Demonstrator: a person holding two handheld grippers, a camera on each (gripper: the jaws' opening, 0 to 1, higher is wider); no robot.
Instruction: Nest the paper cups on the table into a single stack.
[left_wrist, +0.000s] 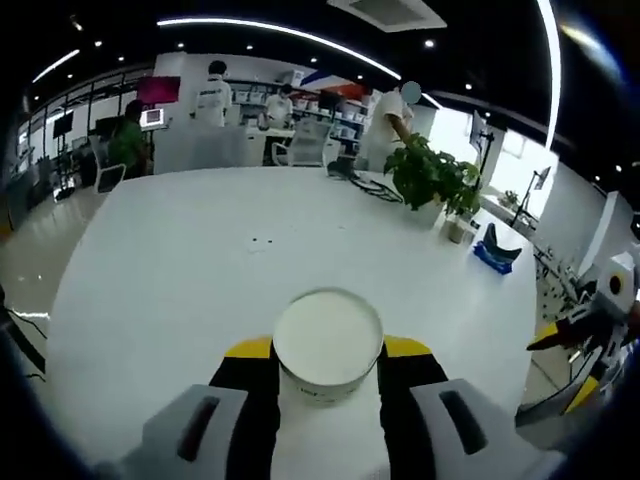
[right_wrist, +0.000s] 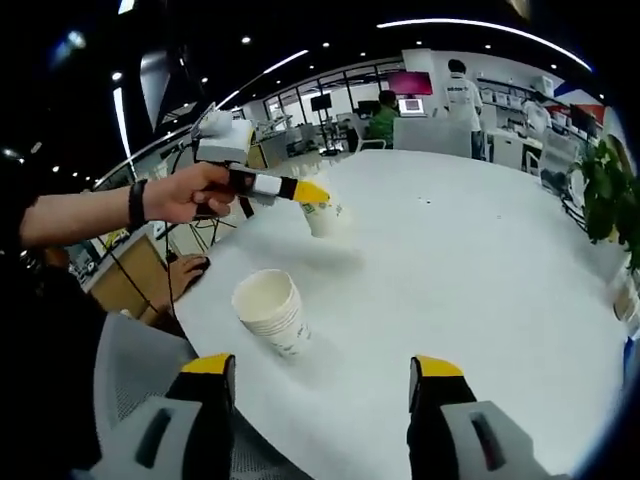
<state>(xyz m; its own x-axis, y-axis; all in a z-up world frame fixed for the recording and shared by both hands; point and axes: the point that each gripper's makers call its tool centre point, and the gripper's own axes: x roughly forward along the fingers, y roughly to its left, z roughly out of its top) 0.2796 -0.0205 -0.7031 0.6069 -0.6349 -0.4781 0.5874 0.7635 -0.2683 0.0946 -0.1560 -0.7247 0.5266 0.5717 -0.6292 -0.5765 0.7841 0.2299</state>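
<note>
Above the table (left_wrist: 180, 280), left hand-held gripper (left_wrist: 328, 352) clamps a paper cup (left_wrist: 327, 345); right hand-held gripper (right_wrist: 322, 375) gapes wide.

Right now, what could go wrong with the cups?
The left tongs squeeze a single cup in the air; squeezing harder might crush it, looser might drop it. The stack of cups stands near the white table's edge, so a bump while nesting could knock it off.

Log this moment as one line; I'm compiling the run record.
left gripper: shut on paper cup, lifted | right gripper: open, empty | cup stack: on white table
</note>
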